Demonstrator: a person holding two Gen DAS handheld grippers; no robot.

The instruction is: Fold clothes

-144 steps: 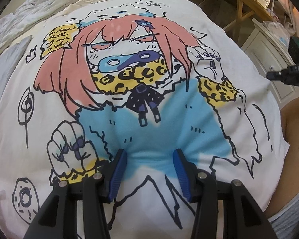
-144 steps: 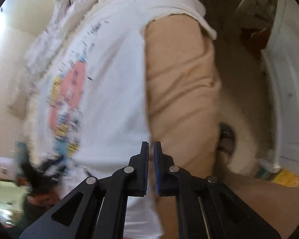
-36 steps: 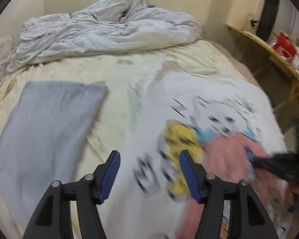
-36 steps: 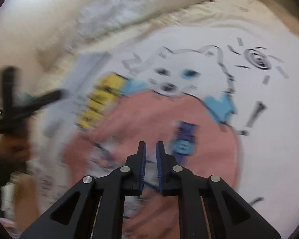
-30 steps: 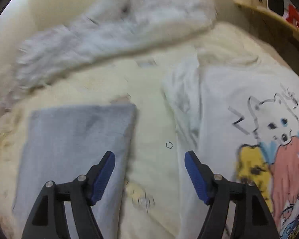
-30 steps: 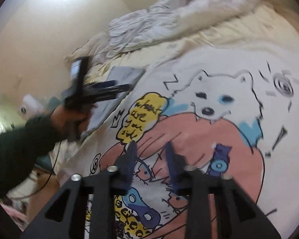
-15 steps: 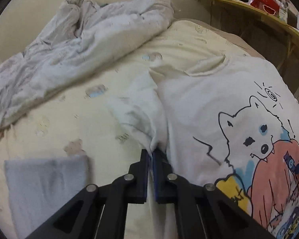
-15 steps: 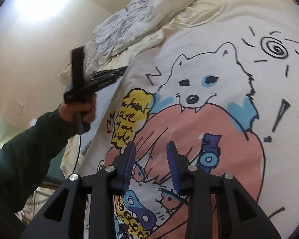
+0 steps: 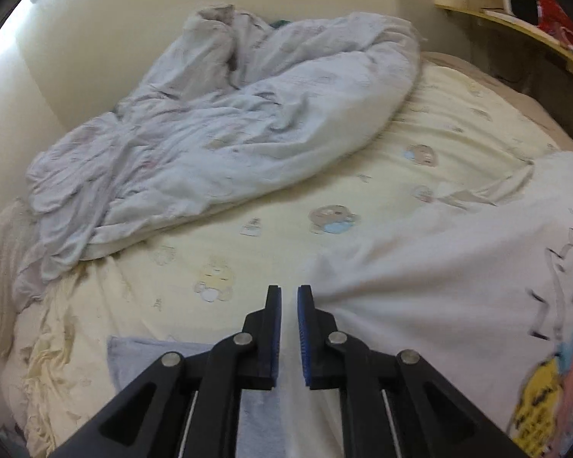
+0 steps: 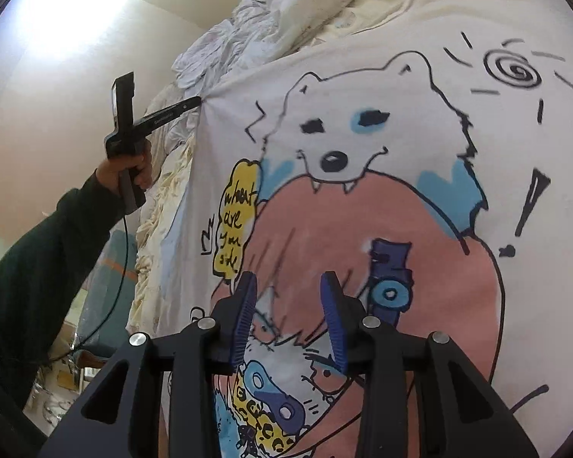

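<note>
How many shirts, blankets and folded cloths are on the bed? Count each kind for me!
T-shirt: 1
Blanket: 1
Folded grey cloth: 1
Total: 3

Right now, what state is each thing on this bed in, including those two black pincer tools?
T-shirt: spread out picture side up, one edge pulled taut.
left gripper: jaws narrow, have just been opening, gripping that shirt edge.
right gripper: open, over the shirt, holding nothing.
duvet: crumpled in a heap.
grey cloth: lying flat.
</note>
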